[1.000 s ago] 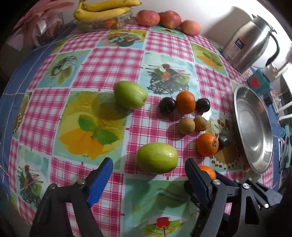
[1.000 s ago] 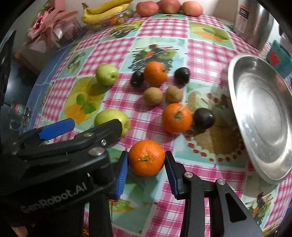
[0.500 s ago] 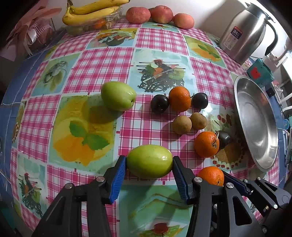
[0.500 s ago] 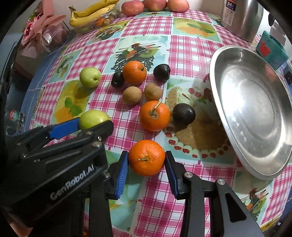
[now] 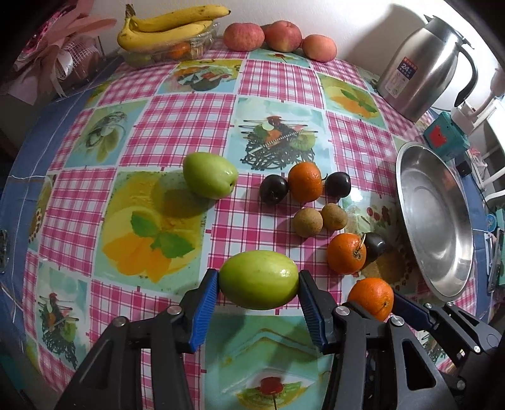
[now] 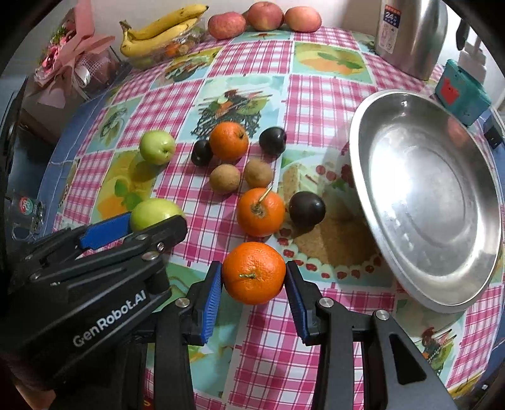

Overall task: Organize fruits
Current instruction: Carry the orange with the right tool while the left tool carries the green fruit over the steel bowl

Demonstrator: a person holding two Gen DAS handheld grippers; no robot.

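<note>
Big steel plate (image 6: pixel 426 202) empty at the right edge of the checked surface (image 5: pixel 176 126). Closed just now, left gripper (image 5: pixel 258 285) clamping a smooth green fruit (image 5: pixel 258 279). Right gripper (image 6: pixel 254 277) clenched on an orange (image 6: pixel 254 272). Open cloth left and behind; more fruit between grippers and plate.

The counter (image 5: pixel 195 123) wears a pink-and-white checked cloth with pale blue-green squares printed with fruit and a blue border. On it lie green guavas (image 5: pixel 258 280), bright oranges (image 6: pixel 254 272), near-black plums (image 6: pixel 306 209), brown kiwis (image 5: pixel 306 222), yellow bananas (image 5: pixel 164 30) and pink-red apples (image 5: pixel 243 36), beside a silver steel plate (image 6: pixel 442 284). Each black tool (image 5: pixel 258 307) has blue pads (image 5: pixel 203 310).
</note>
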